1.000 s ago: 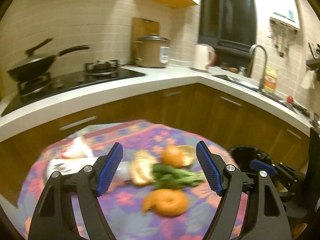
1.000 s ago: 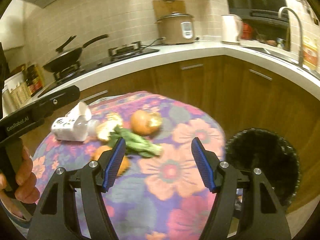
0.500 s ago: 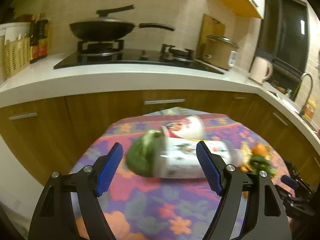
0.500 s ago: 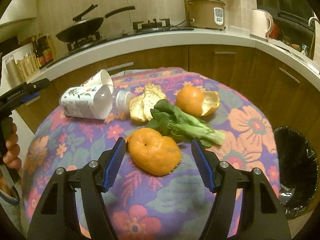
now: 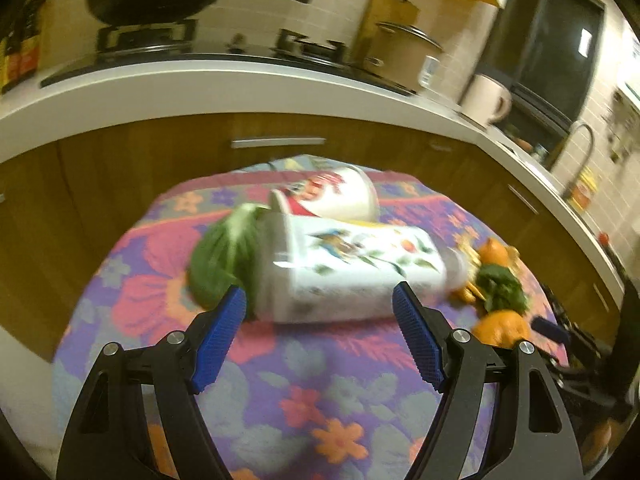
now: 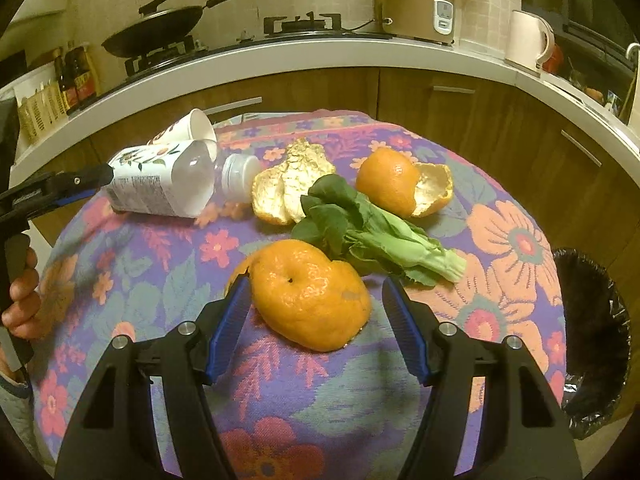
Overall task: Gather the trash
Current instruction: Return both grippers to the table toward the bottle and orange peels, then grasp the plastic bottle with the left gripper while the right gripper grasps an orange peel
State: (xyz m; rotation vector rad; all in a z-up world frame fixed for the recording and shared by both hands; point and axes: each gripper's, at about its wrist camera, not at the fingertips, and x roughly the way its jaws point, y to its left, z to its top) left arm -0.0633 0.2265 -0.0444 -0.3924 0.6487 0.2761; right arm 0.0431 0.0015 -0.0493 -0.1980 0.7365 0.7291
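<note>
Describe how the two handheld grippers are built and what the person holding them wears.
Both the left gripper and the right gripper have black plastic arms with triangular cut-outs, silver screw heads and blue ribbed finger pads. White lettering runs along the left gripper's black body in the right wrist view. A grey cuff shows at the wrist.

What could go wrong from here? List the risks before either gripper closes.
1. The right gripper straddles the hollow orange mandarin peel; squeezing may crush it or let it slip out.
2. The white floral-printed plastic bottle lies on its side between the left gripper pads; being round, it may roll away.
3. The black-lined trash bin sits beyond the table's edge, so a loose grip could drop trash on the floor.
</note>
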